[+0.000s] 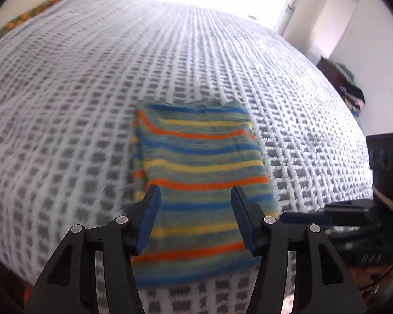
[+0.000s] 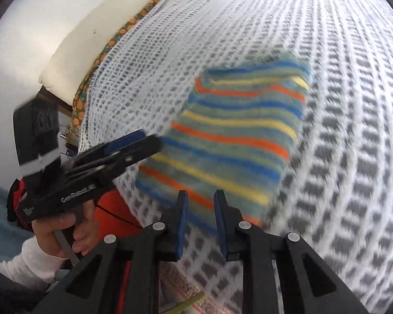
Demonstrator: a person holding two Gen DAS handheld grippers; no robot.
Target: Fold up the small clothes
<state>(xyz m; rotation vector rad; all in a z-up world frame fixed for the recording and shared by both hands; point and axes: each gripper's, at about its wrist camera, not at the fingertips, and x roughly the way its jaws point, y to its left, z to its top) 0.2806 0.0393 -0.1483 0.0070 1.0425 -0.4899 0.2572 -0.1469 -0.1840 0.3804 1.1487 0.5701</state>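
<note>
A small garment (image 1: pixel 201 162) with blue, yellow, orange and green stripes lies folded into a flat rectangle on the bed. In the right wrist view the garment (image 2: pixel 235 136) appears slanted. My left gripper (image 1: pixel 195 195) hovers over its near half, open, with only the flat cloth below showing between its blue pads. My right gripper (image 2: pixel 201 196) is over the garment's near corner, its jaws a narrow gap apart with nothing in them. In the right wrist view the left gripper (image 2: pixel 144 141) stands at the garment's left edge, held by a hand (image 2: pixel 65 230).
A white and grey checked knit cover (image 1: pixel 65 104) spreads over the whole bed. A white pillow (image 2: pixel 73 60) and an orange patterned sheet edge (image 2: pixel 112 44) lie at the far side. A pile of clothes (image 1: pixel 351 91) sits on dark furniture by the right wall.
</note>
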